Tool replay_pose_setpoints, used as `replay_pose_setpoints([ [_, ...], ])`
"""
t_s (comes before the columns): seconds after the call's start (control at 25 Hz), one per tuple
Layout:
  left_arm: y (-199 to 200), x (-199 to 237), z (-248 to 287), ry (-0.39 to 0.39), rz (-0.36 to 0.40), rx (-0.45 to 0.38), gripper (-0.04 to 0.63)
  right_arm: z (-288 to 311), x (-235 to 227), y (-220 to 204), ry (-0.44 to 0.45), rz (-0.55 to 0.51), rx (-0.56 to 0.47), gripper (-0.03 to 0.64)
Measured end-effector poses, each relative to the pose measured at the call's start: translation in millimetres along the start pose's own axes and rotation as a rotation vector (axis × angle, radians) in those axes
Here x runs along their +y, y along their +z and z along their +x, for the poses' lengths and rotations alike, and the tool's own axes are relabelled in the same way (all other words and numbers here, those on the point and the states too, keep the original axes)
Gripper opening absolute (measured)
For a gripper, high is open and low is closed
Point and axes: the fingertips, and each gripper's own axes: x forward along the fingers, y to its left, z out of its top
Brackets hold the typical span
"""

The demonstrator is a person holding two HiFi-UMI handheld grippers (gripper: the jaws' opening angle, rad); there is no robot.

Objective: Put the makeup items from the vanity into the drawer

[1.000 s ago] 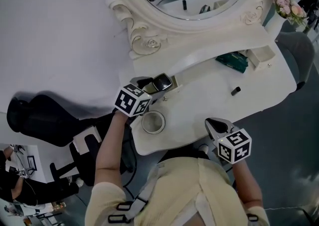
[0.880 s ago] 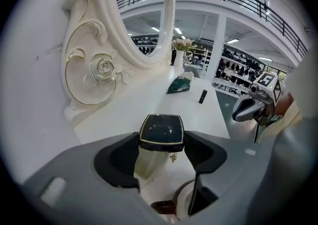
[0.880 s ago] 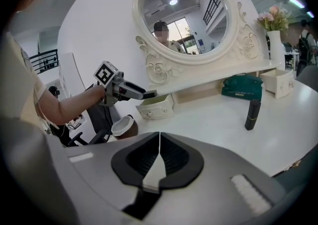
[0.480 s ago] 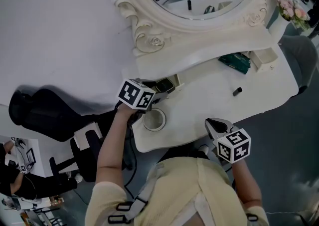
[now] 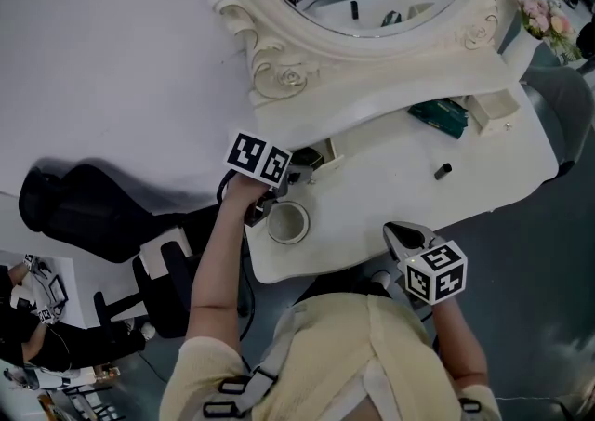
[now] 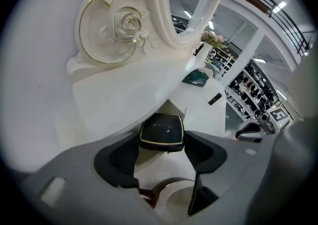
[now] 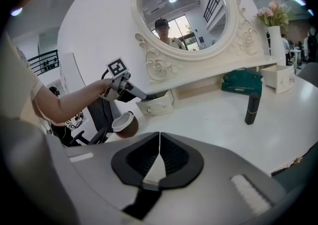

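Over the open drawer [image 7: 158, 104], the left gripper [image 6: 160, 145] clamps a black compact [image 6: 161, 130], angled down apparently to drop it inside; the right gripper [image 7: 159, 159], clenched empty, hangs well apart.

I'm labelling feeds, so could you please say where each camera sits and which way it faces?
Head view: on the person's head, steeply down at the vanity; forearms, left gripper, right gripper show.
Left gripper view: rides it, faces the compact its jaws grip.
Right gripper view: over shut jaws, faces the mirror.
All share: black tube.
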Motion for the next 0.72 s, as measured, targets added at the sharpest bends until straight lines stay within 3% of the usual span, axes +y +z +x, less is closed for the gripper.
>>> replay_pose_setpoints([
  [0.32, 1, 9, 7, 0.05, -0.076, 0.049, 0.299, 1, -1, -2, 0.005, 0.007, 0.001, 0.009],
  [0.52, -2, 10, 9, 0.018, -0.167, 0.043, 0.301, -1, -4, -2, 0.001, 0.012, -0.002, 0.008],
  [0.72, -3, 13, 10, 0.02, -0.194, 0.038, 0.302, -1, -5, -3, 0.002, 0.016, -0.003, 0.008],
])
